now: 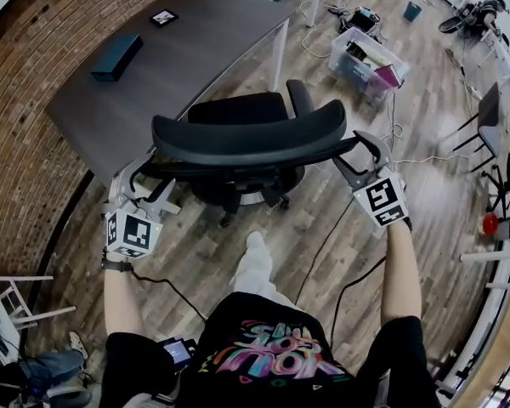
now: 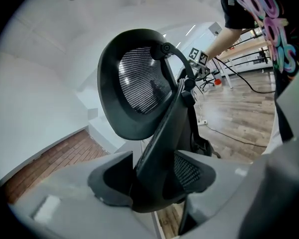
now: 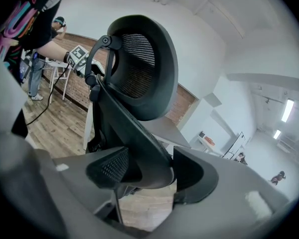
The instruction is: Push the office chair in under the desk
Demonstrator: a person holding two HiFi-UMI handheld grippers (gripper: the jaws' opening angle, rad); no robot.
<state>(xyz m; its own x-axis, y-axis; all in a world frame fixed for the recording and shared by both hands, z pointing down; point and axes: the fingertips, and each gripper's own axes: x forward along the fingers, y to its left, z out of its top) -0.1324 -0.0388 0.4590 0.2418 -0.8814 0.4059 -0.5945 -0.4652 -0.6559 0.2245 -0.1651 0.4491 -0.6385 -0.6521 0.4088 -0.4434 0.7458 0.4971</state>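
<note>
A black office chair with a mesh backrest (image 1: 246,138) stands on a brown wood-plank floor (image 1: 323,228), at the near edge of a dark grey desk with a curved front (image 1: 195,49). From above the seat looks to be right at that edge, though I cannot tell whether any of it lies beneath the top. The desk runs along a red-brown brick wall (image 1: 25,100) and rests on a white leg (image 1: 280,53) just beside the chair.

The left gripper (image 1: 149,181) is closed on the left end of the backrest's top rim. In the left gripper view the rim sits between its jaws, both sides pressed against it (image 2: 157,176). The right gripper (image 1: 361,155) clamps the right end the same way, and in its own view the jaws are tight on the black rim (image 3: 149,171).

On the desk lie a long dark blue box (image 1: 116,56) and, well apart from it, a small black square frame (image 1: 163,17). Beyond the chair, a clear plastic bin (image 1: 365,58) full of mixed items sits on the planks. A thin black cable (image 1: 323,245) trails across the floor near the person's feet.
</note>
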